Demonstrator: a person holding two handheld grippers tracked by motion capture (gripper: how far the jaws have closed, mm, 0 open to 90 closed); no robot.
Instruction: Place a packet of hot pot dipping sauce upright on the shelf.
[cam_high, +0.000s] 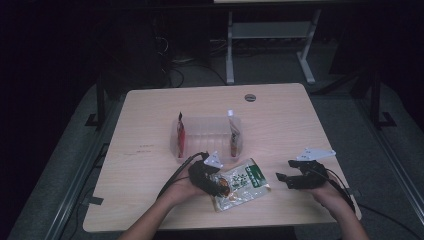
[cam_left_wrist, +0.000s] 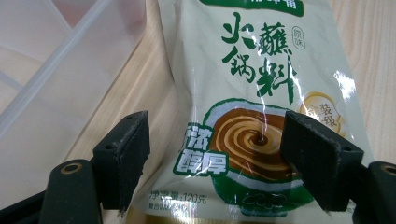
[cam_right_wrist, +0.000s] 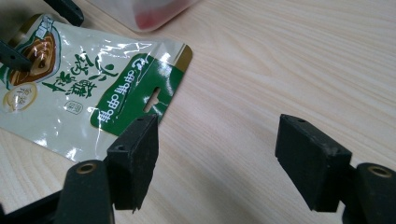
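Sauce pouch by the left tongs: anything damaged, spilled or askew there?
Nothing stands out. The sauce pouch lies flat and slanted on the table, looks sealed, no spill visible. The left tongs straddle its lower end, open. Two other sachets stand upright in the clear tray.

One flat sauce pouch near the table's front edge, one clear plastic bin at mid-table, two upright packets inside it, namely one red packet at its left end and one spouted packet at its right end, two handheld grippers.
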